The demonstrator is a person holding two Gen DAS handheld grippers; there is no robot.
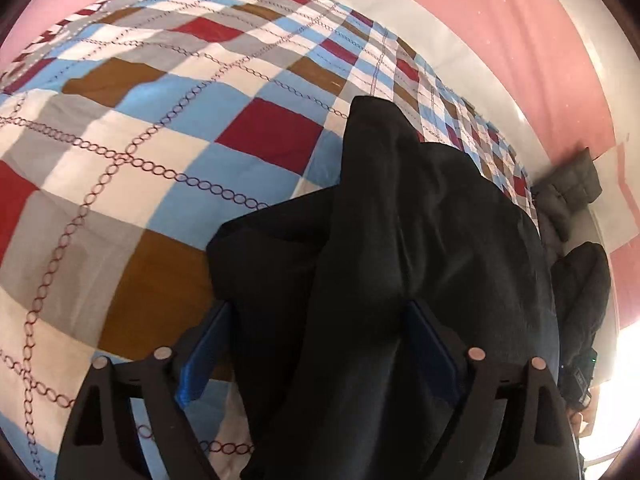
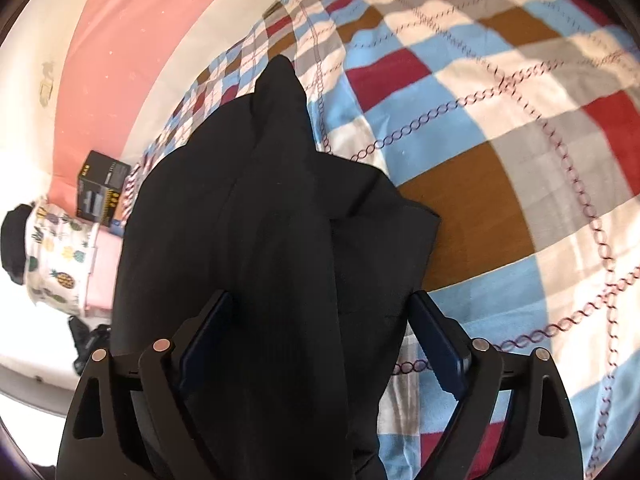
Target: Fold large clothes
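1. Black garment (image 1: 400, 240) lies in a long heaped fold on the checked bedspread (image 1: 160, 140) of a bed, running away from both cameras and narrowing to a point at its far end.
2. Left gripper (image 1: 320, 344): fingers (image 1: 204, 356) spread wide, blue pads on either side of the near end of the garment. The cloth lies between them; the pads do not appear to press on it (right pad partly hidden by a fold).
3. Right gripper (image 2: 324, 340): same posture, fingers (image 2: 440, 352) wide apart, straddling the garment (image 2: 260, 220). A gap shows between the right pad and the cloth edge; the bedspread (image 2: 480, 120) is visible through it.
4. Left wrist view only: a grey padded garment (image 1: 568, 188) and another dark padded item (image 1: 584, 280) beyond the right edge of the bed, against a pink-and-white wall (image 1: 500, 20).
5. Right wrist view only: a black printed box (image 2: 100, 188) at the bed's left edge, a pineapple-print cloth (image 2: 60, 256) beside it, and a dark item (image 2: 88, 336) lower down (too blurred to identify).
6. Both views are slightly motion-blurred at the pattern edges.
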